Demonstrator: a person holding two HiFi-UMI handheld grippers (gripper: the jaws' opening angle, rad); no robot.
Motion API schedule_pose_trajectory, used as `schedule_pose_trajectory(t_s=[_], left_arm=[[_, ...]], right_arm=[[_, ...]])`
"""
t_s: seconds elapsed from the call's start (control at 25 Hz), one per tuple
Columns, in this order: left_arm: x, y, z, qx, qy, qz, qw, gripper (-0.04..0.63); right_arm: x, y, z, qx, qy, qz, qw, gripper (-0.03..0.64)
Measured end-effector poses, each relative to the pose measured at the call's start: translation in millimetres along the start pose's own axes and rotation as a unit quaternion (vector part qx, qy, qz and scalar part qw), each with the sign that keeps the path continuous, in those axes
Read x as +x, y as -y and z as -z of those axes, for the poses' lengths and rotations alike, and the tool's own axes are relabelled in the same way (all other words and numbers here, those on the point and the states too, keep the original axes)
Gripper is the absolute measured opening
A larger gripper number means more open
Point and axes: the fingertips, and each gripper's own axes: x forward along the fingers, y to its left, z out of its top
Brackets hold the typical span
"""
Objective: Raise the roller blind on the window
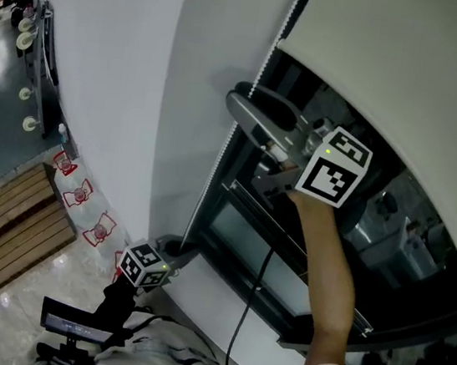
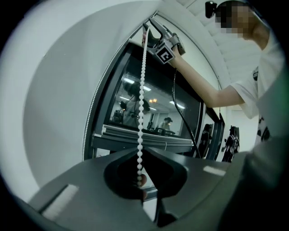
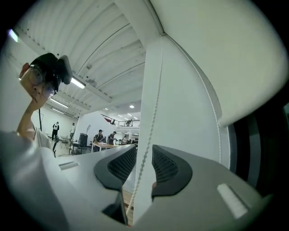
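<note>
The white roller blind (image 1: 397, 66) hangs partly down over the dark window (image 1: 289, 228). Its white bead chain (image 1: 213, 175) drops along the window's left edge. My right gripper (image 1: 238, 103) is high up beside the blind's lower edge. It is open, with a strand of the chain (image 3: 151, 122) running loose between its pads. My left gripper (image 1: 184, 245) sits low by the window's bottom corner. In the left gripper view it is shut (image 2: 139, 173) on the chain (image 2: 142, 90), which rises taut to the right gripper (image 2: 151, 28).
A white wall (image 1: 117, 77) stands left of the window. Wooden planks (image 1: 2, 230) lie on the floor at the lower left. A black cable (image 1: 249, 307) hangs from the right gripper. A black stand (image 1: 69, 324) sits near my feet. People work at tables (image 3: 101, 142) far off.
</note>
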Motion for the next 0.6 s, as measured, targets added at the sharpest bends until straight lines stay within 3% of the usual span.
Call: schedule_pose_trajectory(t_s=[0.24, 0.6], left_arm=[[0.0, -2.2, -4.9, -0.002, 0.001, -0.003, 1.0, -0.002], [-7.2, -7.1, 24.1, 0.004, 0.005, -0.002, 1.0, -0.002]], right_arm=[[5.6, 9.7, -50.6, -0.02, 0.024, 0.002, 1.0, 0.094], [9.2, -4.2, -65.5, -0.052, 0.038, 0.008, 0.998, 0.069]])
